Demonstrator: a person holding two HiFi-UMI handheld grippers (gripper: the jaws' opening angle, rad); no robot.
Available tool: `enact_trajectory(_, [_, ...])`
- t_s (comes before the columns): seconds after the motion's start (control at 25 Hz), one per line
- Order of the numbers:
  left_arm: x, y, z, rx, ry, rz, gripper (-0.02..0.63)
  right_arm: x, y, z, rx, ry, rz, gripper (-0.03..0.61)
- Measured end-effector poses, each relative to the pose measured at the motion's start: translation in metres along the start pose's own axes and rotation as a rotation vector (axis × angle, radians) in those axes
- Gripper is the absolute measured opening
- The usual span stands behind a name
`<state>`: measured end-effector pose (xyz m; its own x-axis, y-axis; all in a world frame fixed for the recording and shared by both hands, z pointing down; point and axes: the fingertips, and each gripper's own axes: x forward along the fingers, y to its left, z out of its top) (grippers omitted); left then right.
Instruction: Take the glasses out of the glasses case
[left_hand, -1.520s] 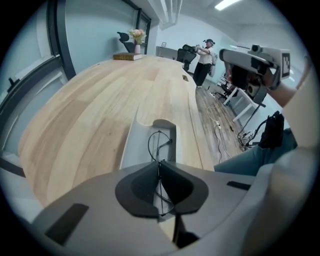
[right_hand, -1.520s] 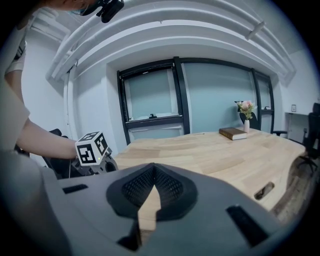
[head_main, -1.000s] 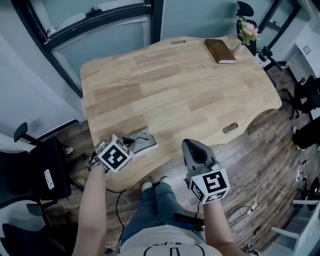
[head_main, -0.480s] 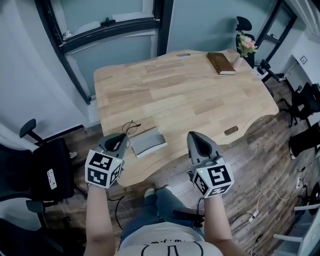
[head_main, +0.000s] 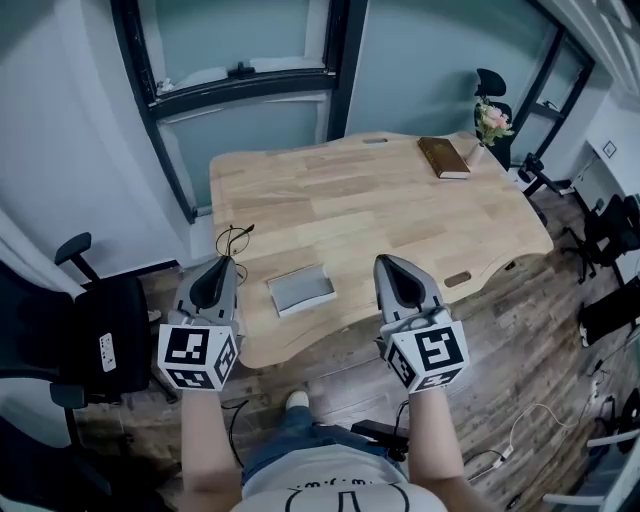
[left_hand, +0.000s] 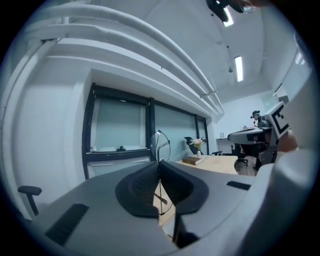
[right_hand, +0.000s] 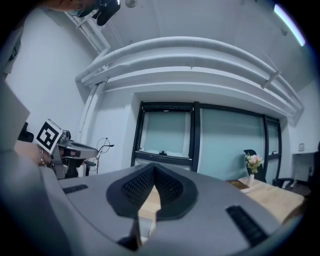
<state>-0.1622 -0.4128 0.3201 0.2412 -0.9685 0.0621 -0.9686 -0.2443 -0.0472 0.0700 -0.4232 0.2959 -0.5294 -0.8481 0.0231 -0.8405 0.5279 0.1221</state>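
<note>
The thin wire-framed glasses (head_main: 234, 240) hang in the air off the table's left front corner, pinched by an arm in my left gripper (head_main: 222, 262), which is shut on them. From the left gripper view the glasses (left_hand: 159, 144) stick up out of the closed left gripper (left_hand: 159, 162). The grey glasses case (head_main: 300, 289) lies open on the wooden table (head_main: 380, 205) near its front edge, between the two grippers. My right gripper (head_main: 384, 260) hovers just right of the case, shut with nothing in it; the right gripper (right_hand: 154, 167) points level toward the windows.
A brown book (head_main: 445, 157) and a small vase of flowers (head_main: 488, 120) sit at the table's far right corner. Black office chairs (head_main: 75, 320) stand left of the table and others at the right. A dark-framed window (head_main: 250, 75) lies behind the table.
Both grippers have risen from the table edge. The left one has lifted the glasses away from the case and turned level; the right rose beside it, still shut.
</note>
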Motion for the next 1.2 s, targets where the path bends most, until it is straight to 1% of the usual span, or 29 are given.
enact_trajectory(0.12, [-0.022,-0.002,0.023,-0.007,-0.085,0.058,0.025,-0.016,0.0,0.013,-0.013,-0.023,-0.012,0.009])
enact_trajectory(0.24, [-0.04,-0.009,0.039,-0.001,-0.135,0.062,0.025,-0.035,0.003,0.021,-0.027,-0.033,-0.02,0.009])
enact_trajectory(0.56, [-0.071,-0.034,0.063,0.037,-0.2,0.08,0.025,-0.072,0.004,0.042,-0.041,-0.084,-0.043,0.009])
enact_trajectory(0.88, [-0.085,-0.039,0.073,0.046,-0.237,0.104,0.025,-0.081,0.009,0.055,-0.073,-0.117,-0.035,0.009])
enact_trajectory(1.2, [-0.082,-0.044,0.081,0.059,-0.269,0.104,0.025,-0.082,-0.007,0.06,-0.076,-0.134,-0.066,0.009])
